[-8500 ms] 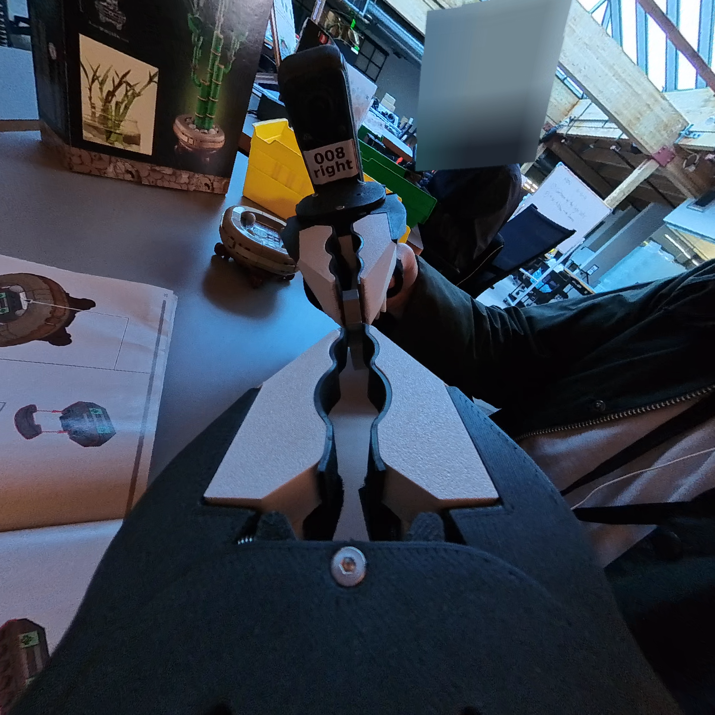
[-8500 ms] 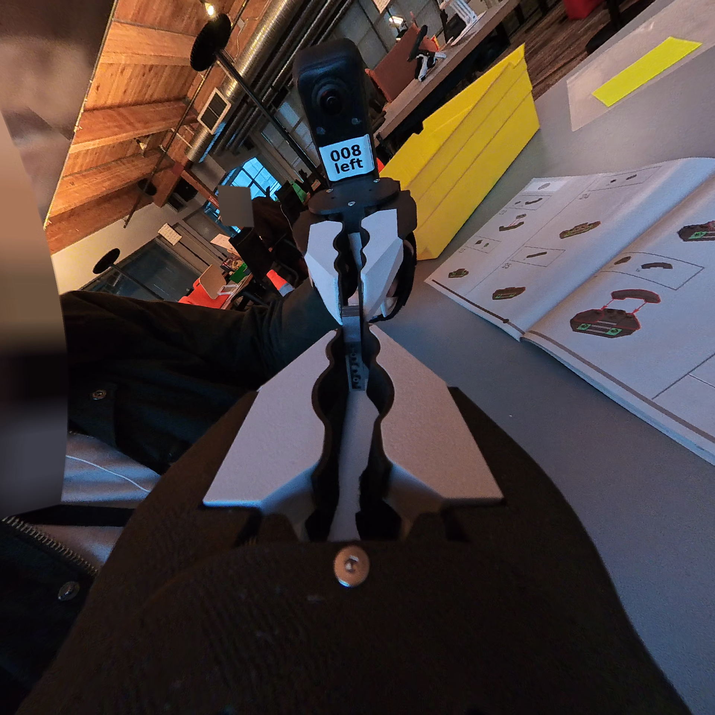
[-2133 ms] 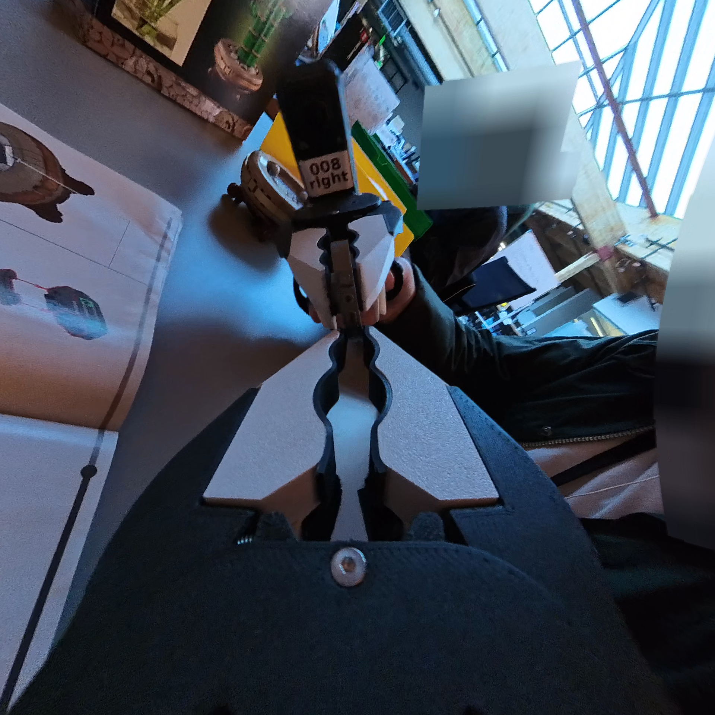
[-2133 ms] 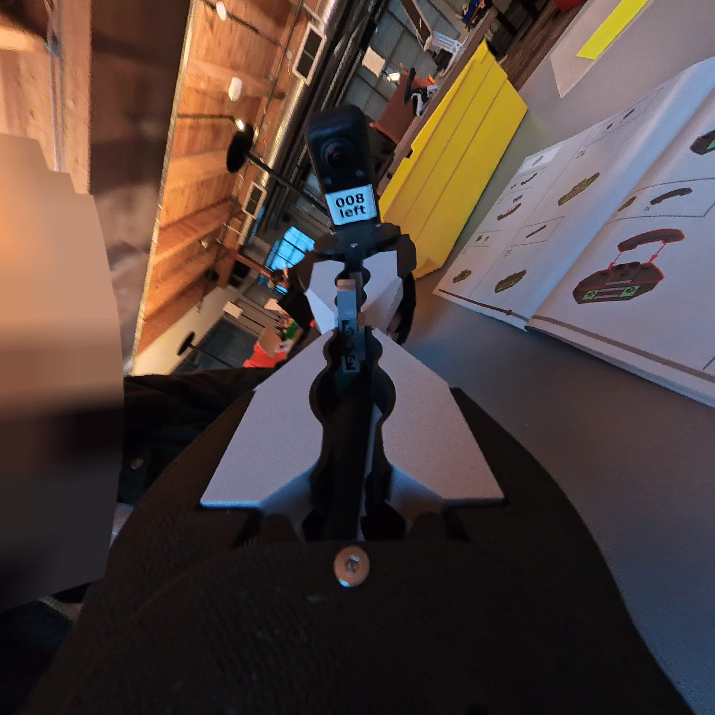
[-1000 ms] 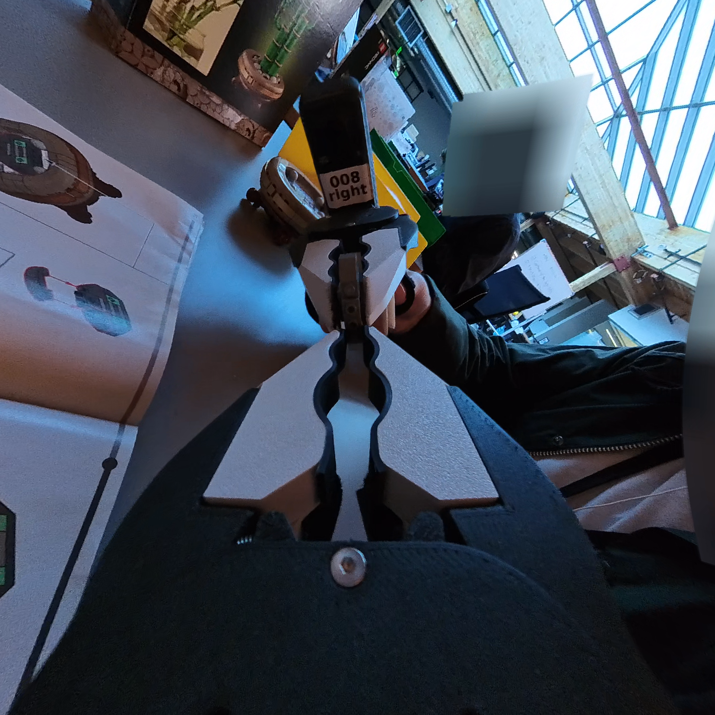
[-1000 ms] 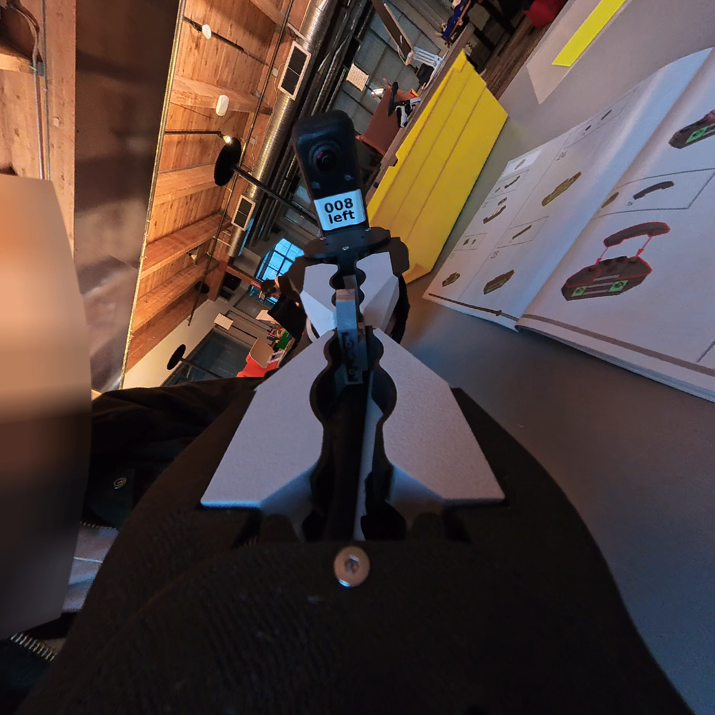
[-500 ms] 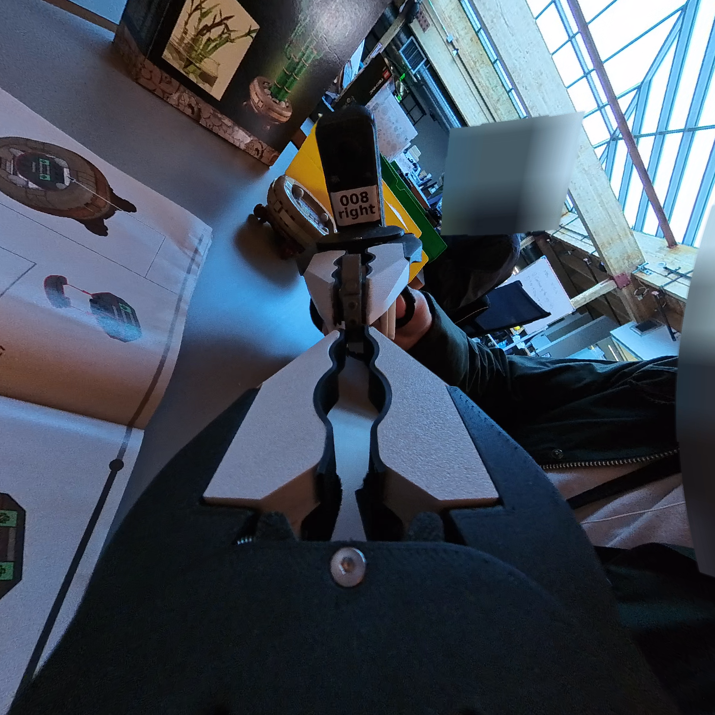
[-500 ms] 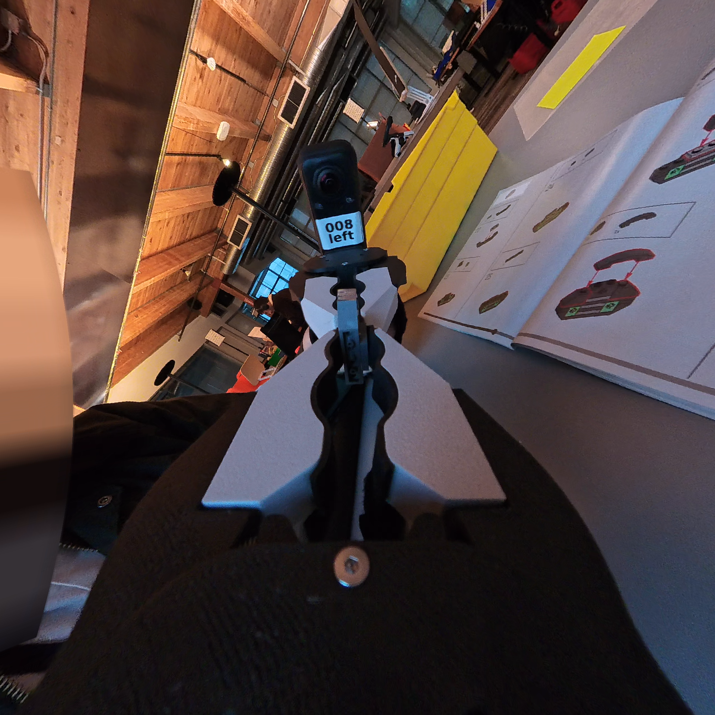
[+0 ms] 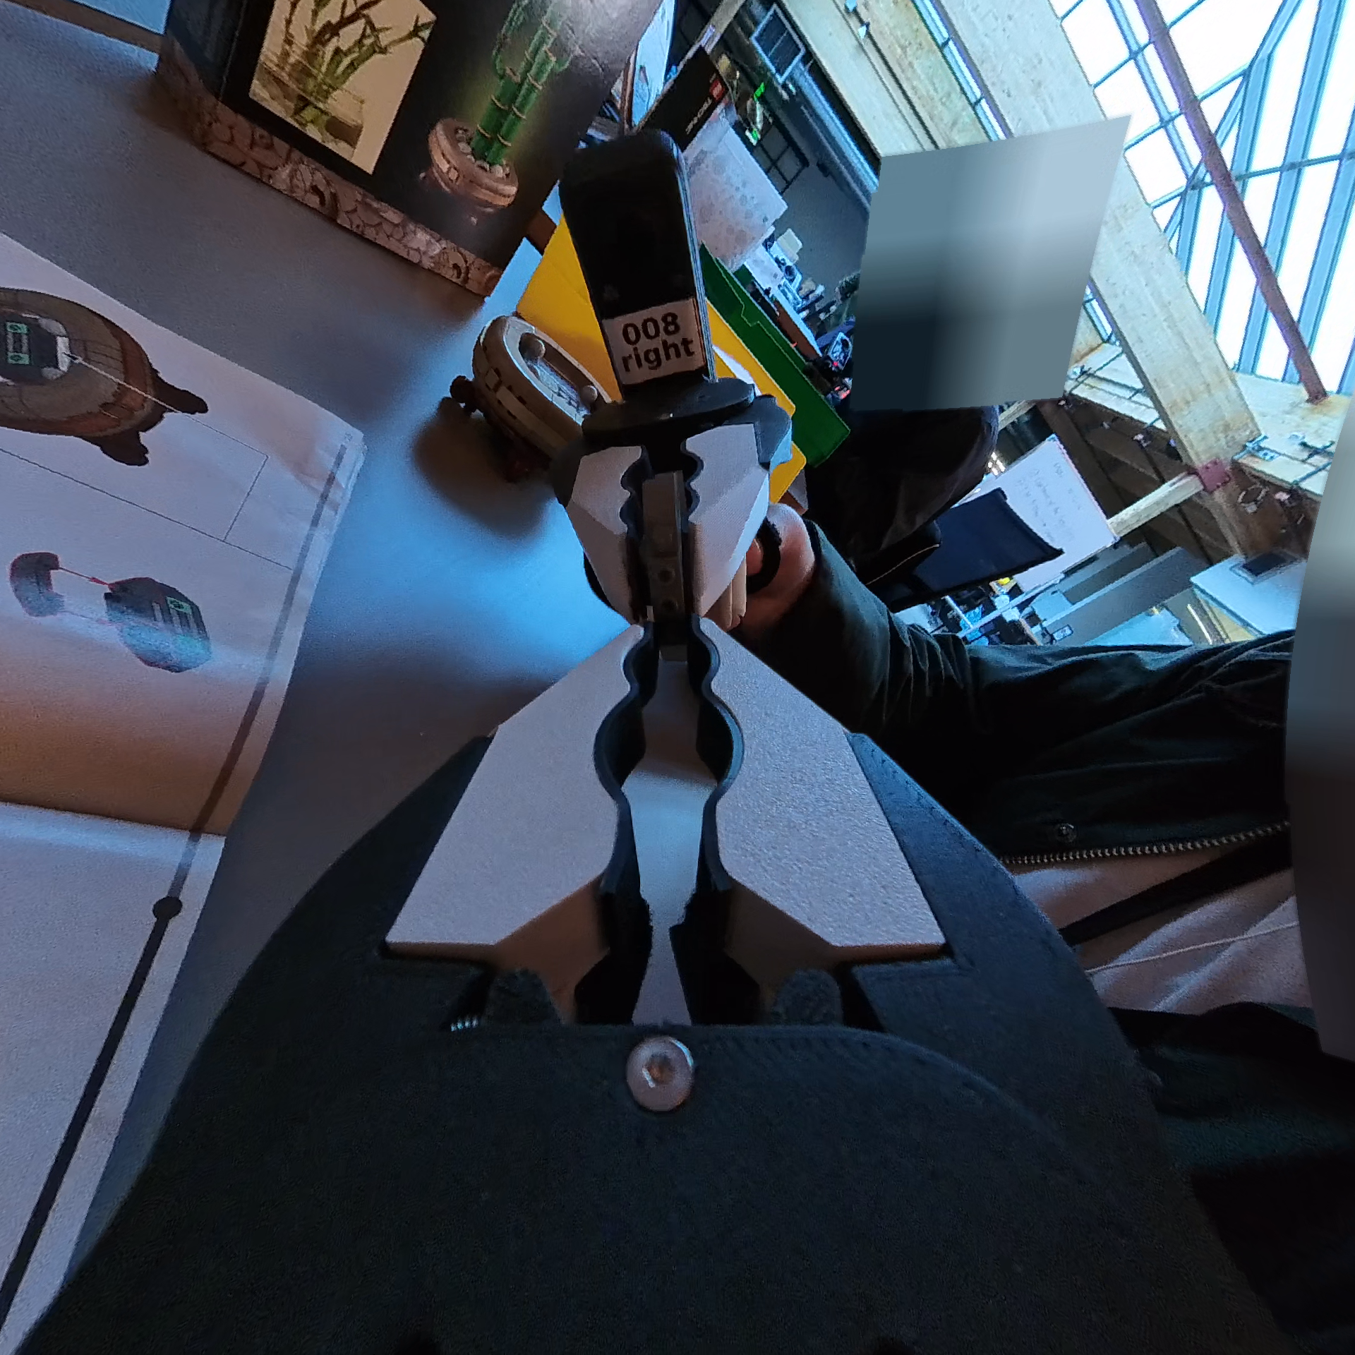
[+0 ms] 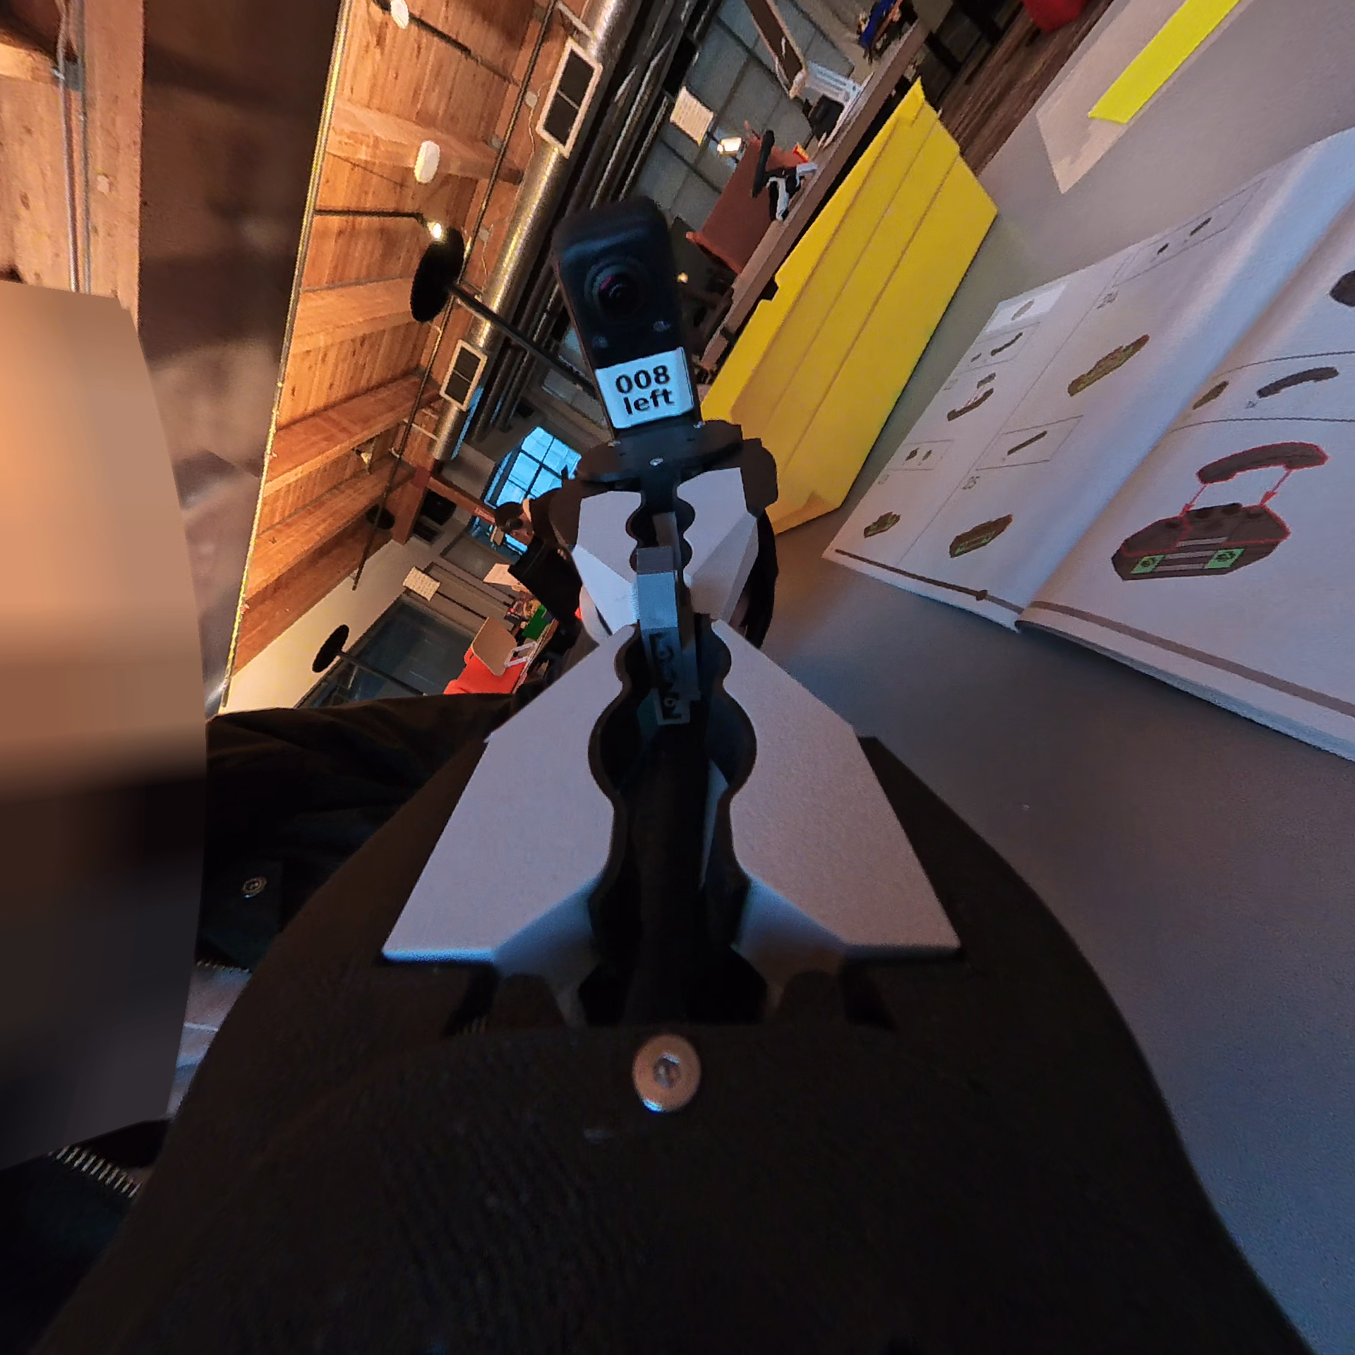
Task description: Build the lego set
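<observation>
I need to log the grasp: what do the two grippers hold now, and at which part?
Each is shut on one end of small grey Lego pieces held between them: the right gripper on the darker end, the left gripper on the lighter end.

White finger blocks edged in black are shown on the left gripper [image 9: 666,632] and the right gripper [image 10: 671,645], and a grey brick [image 10: 660,586] is seen between them. At 10 o'clock in the left wrist view a white booklet [image 9: 110,586] printed with brown and green drawings is laid on the grey table [image 9: 410,586]. A black box [image 9: 381,110] patterned with green bamboo is seen at 11 o'clock, beside a yellow bin [image 9: 557,315].
</observation>
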Demonstrator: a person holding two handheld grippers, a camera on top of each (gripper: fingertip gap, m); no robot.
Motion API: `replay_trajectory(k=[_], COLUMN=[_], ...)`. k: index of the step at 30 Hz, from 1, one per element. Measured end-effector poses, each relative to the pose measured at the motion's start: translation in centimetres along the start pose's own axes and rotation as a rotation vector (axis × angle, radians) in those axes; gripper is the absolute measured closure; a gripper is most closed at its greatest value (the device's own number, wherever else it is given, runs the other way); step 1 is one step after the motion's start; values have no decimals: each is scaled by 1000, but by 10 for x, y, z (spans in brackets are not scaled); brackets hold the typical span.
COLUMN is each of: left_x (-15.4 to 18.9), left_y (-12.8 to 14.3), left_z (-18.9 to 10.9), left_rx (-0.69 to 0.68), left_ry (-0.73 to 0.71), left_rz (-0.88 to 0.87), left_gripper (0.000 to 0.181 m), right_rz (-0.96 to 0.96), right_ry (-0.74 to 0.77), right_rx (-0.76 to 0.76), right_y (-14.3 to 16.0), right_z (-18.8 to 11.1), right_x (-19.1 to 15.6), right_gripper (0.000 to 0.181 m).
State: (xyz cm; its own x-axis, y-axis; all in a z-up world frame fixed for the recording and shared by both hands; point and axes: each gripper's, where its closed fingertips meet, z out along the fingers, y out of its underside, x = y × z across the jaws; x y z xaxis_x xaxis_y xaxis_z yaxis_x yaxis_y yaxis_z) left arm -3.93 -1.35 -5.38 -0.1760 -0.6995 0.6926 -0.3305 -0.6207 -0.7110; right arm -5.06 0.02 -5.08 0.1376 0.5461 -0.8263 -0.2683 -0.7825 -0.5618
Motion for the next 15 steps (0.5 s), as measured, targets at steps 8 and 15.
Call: replay_trajectory(k=[8,15], left_x=[-8,-10], left_y=[-42,-6], left_z=[-61,-22], left_rx=[215,20], left_ry=[-37,-9], left_rz=[27,-25], left_gripper=[175,175], right_rz=[-7,21], right_ry=[65,170], right_rx=[165,-134], right_y=[-37,17], right_z=[-59,-25], right_x=[9,37], right_gripper=[172,171])
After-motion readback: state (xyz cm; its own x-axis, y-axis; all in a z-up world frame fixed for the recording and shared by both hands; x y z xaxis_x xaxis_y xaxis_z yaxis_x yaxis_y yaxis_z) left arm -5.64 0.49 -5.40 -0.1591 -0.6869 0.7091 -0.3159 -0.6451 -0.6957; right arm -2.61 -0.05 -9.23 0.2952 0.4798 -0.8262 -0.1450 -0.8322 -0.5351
